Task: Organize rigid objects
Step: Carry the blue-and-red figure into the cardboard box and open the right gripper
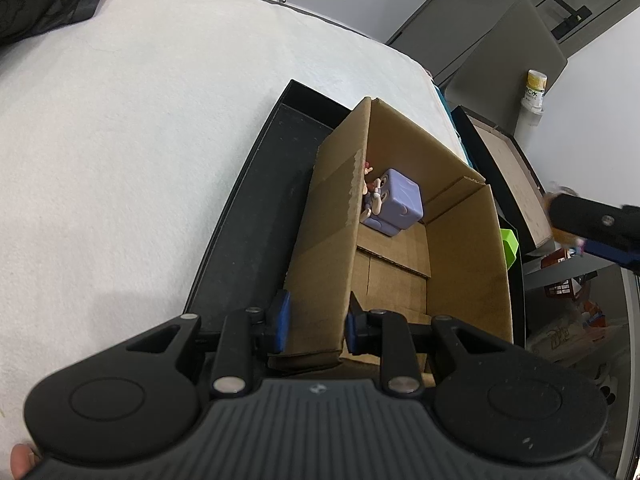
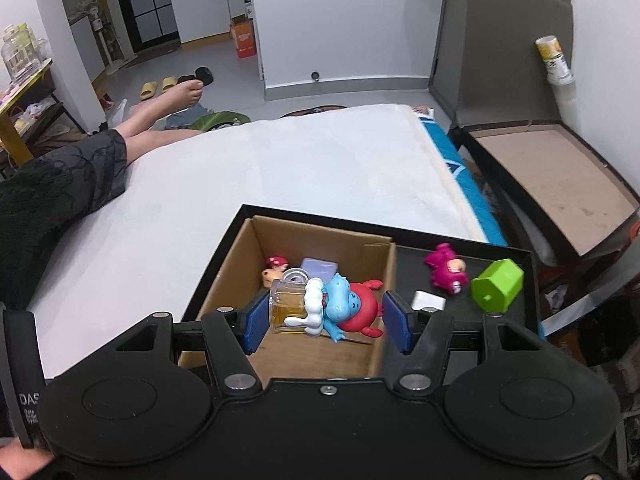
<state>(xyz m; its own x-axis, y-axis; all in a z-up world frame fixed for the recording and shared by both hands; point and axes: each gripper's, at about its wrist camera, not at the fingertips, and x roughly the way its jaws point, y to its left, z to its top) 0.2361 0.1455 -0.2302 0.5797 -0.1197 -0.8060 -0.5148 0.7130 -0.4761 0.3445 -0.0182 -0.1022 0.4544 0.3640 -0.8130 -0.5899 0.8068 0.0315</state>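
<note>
Looking along the left gripper [image 1: 314, 326], its view shows the cardboard box [image 1: 460, 240] from close above one corner: the blue pads [image 1: 280, 322] stand on either side of the box's near wall and are clenched on that cardboard edge, steadying the box inside the black tray [image 1: 256, 200] on the white bedcover [image 1: 120, 140]. Deep in the box this view picks out only a lavender cube toy [image 1: 400, 204] with small figures beside it, and at the far right edge a blurred glimpse of the other gripper's black finger. The right wrist view gives what the left cannot: the right gripper [image 2: 326, 320] hangs over the open box with its jaws moderately parted, grasping a clear glass bottle of amber liquid [image 2: 288, 308] together with a blue hippo figure in a red crab ring [image 2: 348, 306]; the bottle presses the left pad, while whether the crab ring touches the right pad I cannot tell. Below them, at the box's far end, lie the lavender cube and a mushroom-capped figure [image 2: 276, 266]. Outside the box, on the tray floor to the right, sit a magenta figure [image 2: 446, 272], a green hexagonal block [image 2: 498, 286] and a small white piece [image 2: 428, 302]. A person's bare legs [image 2: 160, 120] rest at the bed's left side.
</note>
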